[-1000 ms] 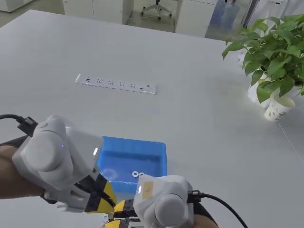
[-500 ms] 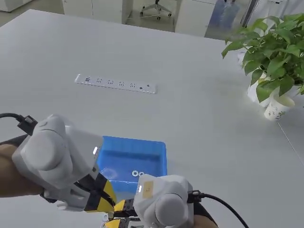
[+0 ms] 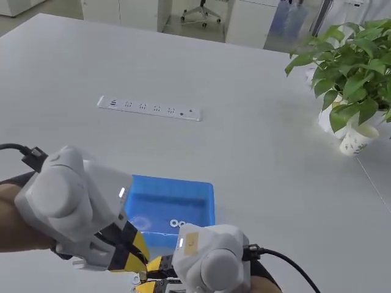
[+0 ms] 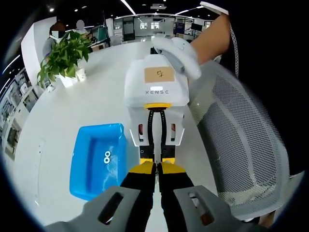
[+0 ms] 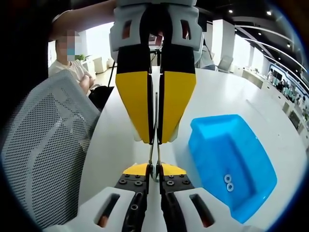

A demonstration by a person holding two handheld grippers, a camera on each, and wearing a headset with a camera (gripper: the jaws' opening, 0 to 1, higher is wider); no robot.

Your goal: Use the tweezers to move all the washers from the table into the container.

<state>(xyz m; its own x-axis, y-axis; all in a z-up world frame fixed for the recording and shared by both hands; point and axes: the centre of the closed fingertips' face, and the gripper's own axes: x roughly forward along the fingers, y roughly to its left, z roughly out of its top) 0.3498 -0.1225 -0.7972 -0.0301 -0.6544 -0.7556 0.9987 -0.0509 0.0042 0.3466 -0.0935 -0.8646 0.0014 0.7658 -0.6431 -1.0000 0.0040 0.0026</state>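
Note:
A thin pair of metal tweezers [image 5: 155, 116] runs between my two grippers, which face each other tip to tip at the table's near edge. My left gripper [image 4: 158, 165] is shut on the tweezers [image 4: 155, 145], and so is my right gripper [image 5: 154, 170]. In the head view the left gripper [image 3: 148, 264] is the large white one at lower left, and the right gripper [image 3: 153, 284] carries a yellow sticker. Just beyond them stands the blue container [image 3: 201, 190], with two washers [image 3: 177, 224] lying side by side inside. Those washers [image 4: 107, 156] [image 5: 228, 182] also appear in both gripper views.
A white power strip [image 3: 149, 108] lies further back on the grey table [image 3: 256, 152]. A potted plant [image 3: 351, 67] stands at the right edge. A grey mesh chair [image 4: 241, 145] is behind the right gripper, and people sit in the background.

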